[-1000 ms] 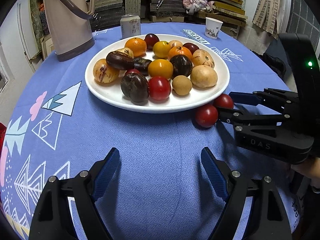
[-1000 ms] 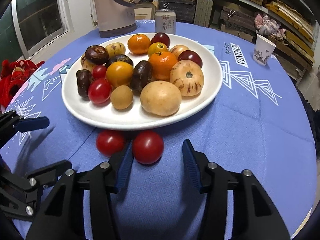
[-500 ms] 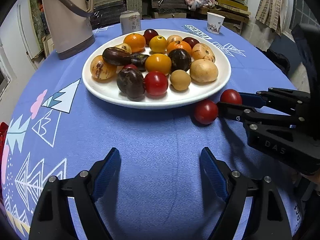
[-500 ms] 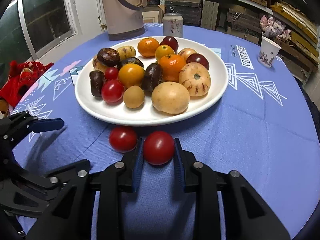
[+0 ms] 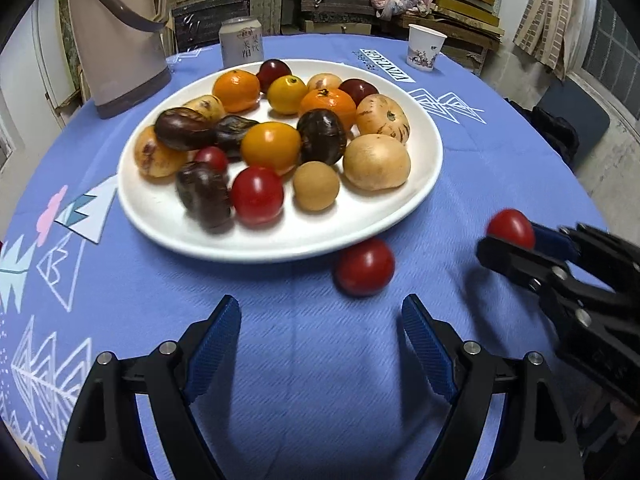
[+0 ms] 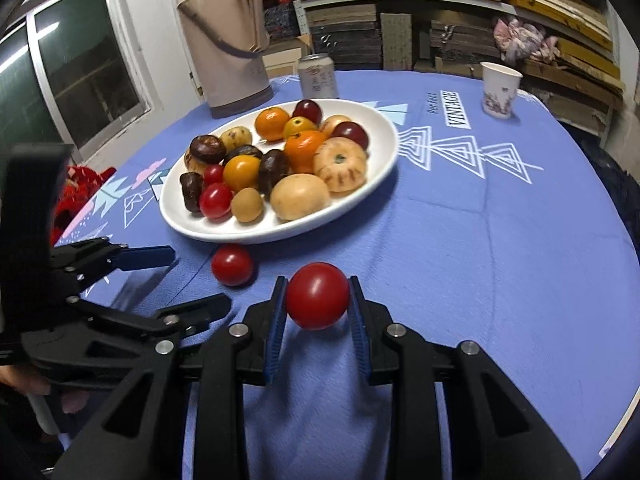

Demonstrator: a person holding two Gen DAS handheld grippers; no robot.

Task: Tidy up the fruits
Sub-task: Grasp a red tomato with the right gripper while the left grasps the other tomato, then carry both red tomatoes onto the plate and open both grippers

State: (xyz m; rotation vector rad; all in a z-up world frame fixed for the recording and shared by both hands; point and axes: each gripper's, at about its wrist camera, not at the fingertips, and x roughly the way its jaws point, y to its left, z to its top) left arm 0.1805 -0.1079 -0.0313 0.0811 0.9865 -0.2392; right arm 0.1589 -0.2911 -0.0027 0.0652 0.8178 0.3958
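Note:
A white plate (image 5: 152, 208) (image 6: 384, 132) holds several mixed fruits: oranges, yellow and dark brown ones, red tomatoes. My right gripper (image 6: 318, 300) (image 5: 508, 240) is shut on a red tomato (image 6: 317, 295) (image 5: 510, 226), lifted just above the blue tablecloth at the plate's near right. A second red tomato (image 5: 364, 266) (image 6: 232, 264) lies loose on the cloth against the plate's front rim. My left gripper (image 5: 320, 344) (image 6: 168, 280) stands open with nothing between its blue pads, just short of that loose tomato.
A beige thermos jug (image 5: 116, 52) (image 6: 228, 44) and a drink can (image 5: 241, 42) (image 6: 318, 76) stand behind the plate. A paper cup (image 5: 425, 46) (image 6: 500, 90) is at the far right. Stacked boards line shelves beyond the round table.
My right gripper closed on one of the two tomatoes and carried it right, away from the plate and slightly up. The left gripper edged toward the loose tomato, still open.

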